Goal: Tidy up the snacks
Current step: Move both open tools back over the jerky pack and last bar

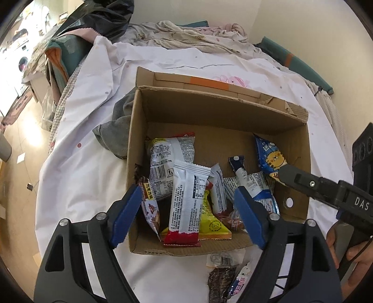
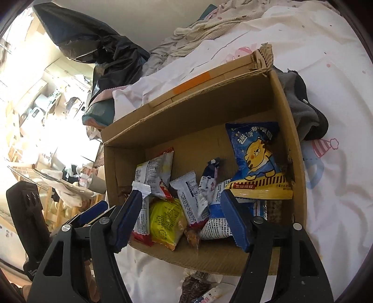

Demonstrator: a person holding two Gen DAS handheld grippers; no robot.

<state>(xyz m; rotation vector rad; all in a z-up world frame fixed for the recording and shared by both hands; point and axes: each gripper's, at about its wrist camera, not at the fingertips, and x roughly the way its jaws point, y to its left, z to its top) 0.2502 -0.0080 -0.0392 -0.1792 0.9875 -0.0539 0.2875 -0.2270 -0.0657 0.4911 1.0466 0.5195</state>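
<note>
An open cardboard box (image 1: 219, 111) sits on a white bedsheet and holds several snack packets: a white and red one (image 1: 186, 205), a yellow one (image 1: 213, 223) and a blue tiger packet (image 1: 271, 156). My left gripper (image 1: 186, 209) is open and empty, over the box's near side. My right gripper (image 2: 184, 216) is open and empty above the same box (image 2: 186, 116); its arm shows in the left wrist view (image 1: 326, 188). The tiger packet (image 2: 258, 160) leans on the box's right wall. A few loose snacks (image 1: 223, 277) lie on the sheet in front of the box.
A grey cloth (image 1: 116, 130) lies against the box's left side. Crumpled bedding (image 1: 186, 35) and a black plastic bag (image 1: 105, 18) lie at the far end of the bed. The floor (image 1: 21, 144) drops off on the left.
</note>
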